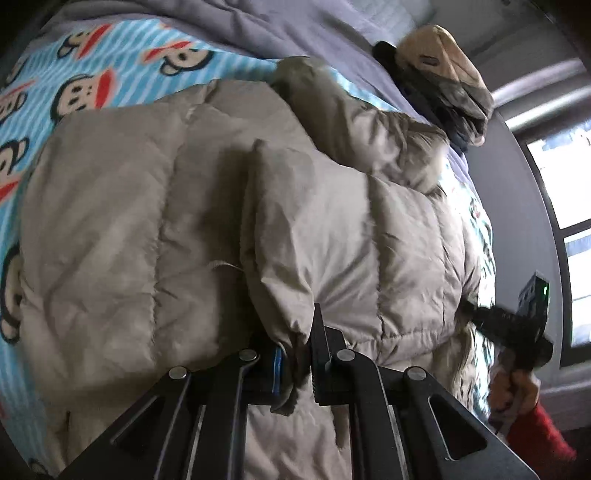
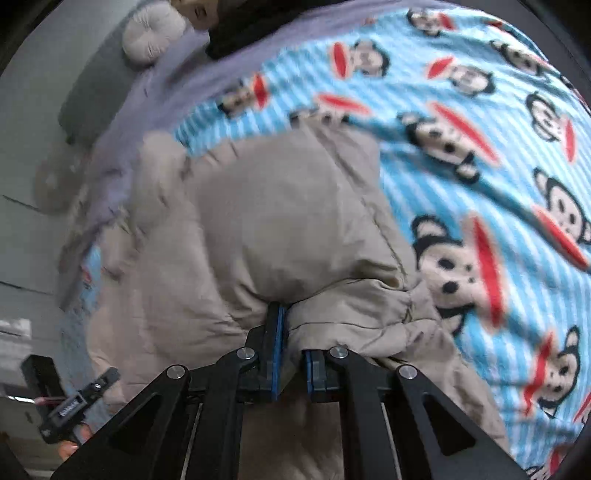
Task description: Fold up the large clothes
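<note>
**Coat pinched by both tongs on the bed**

Coat (image 1: 207,206), one beige padded piece, lies on the monkey-print blanket (image 1: 110,48) that covers the bed. The left tongs (image 1: 295,354) reach forward low over it, closed on a gathered cuff. The right tongs (image 2: 293,343) likewise point along the coat, clamped on a bunched fold of it. One round cushion (image 2: 151,33) sits near the bed's far end.

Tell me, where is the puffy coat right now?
The puffy coat lies on the monkey blanket on the bed, filling the middle of both views, pinched by the left hand-held gripper and right hand-held gripper.
</note>
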Action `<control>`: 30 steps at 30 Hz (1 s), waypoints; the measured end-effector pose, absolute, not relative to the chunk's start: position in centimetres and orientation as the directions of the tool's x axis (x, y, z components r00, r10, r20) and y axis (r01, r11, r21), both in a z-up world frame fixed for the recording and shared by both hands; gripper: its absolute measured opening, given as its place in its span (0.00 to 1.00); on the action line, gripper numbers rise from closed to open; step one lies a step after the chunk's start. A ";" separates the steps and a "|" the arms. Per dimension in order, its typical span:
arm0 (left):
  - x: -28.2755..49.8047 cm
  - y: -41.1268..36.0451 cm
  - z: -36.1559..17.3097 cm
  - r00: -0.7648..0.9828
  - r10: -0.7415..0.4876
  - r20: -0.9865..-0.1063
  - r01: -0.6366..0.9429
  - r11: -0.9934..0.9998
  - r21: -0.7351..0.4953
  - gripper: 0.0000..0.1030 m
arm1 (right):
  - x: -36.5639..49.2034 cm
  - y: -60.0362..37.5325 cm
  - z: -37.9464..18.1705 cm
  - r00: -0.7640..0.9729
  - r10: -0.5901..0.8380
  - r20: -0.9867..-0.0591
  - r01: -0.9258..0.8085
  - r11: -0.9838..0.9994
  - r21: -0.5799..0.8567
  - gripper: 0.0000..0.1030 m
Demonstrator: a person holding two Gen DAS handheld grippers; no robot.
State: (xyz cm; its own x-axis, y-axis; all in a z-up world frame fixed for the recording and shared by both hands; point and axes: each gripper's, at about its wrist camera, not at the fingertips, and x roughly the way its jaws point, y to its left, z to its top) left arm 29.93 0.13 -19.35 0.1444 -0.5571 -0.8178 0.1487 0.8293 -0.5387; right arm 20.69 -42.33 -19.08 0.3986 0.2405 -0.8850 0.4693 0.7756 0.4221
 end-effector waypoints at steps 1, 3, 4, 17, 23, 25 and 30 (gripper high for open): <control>30.2 0.2 -19.3 0.145 -0.549 -0.823 0.144 0.835 -0.531 0.13 | 20.5 -42.3 -19.6 0.403 0.240 -0.883 0.479 0.767 0.427 0.10; 30.6 0.3 -18.4 0.159 -0.509 -0.846 0.147 0.859 -0.490 0.13 | 20.2 -42.3 -19.9 0.415 0.248 -0.876 0.493 0.747 0.445 0.10; 30.6 0.5 -17.8 0.168 -0.483 -0.859 0.155 0.874 -0.461 0.13 | 20.0 -42.3 -19.8 0.416 0.251 -0.874 0.495 0.744 0.449 0.10; 31.2 -2.8 -14.5 0.264 -0.368 -0.892 0.310 0.908 -0.282 0.13 | 19.5 -41.7 -18.9 0.393 0.239 -0.888 0.445 0.796 0.411 0.12; 30.8 -3.3 -18.8 0.227 -0.327 -0.918 0.308 0.918 -0.251 0.13 | 18.8 -40.8 -14.7 0.340 0.278 -0.898 0.310 0.869 0.386 0.29; 31.0 -3.2 -18.8 0.217 -0.335 -0.917 0.303 0.916 -0.263 0.13 | 18.0 -41.7 -12.1 0.434 0.302 -0.848 0.258 0.860 0.439 0.39; 31.1 -3.4 -18.9 0.217 -0.331 -0.919 0.319 0.913 -0.253 0.13 | 20.2 -47.1 -12.0 0.522 0.229 -0.821 0.408 0.779 0.476 0.39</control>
State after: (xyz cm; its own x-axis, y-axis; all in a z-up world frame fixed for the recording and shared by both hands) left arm 31.13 -3.41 -18.87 0.2168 -0.3305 -0.9186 0.3192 0.9132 -0.2533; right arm 20.17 -47.07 -12.01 0.5224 0.2287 -0.8215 0.4078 0.7790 0.4762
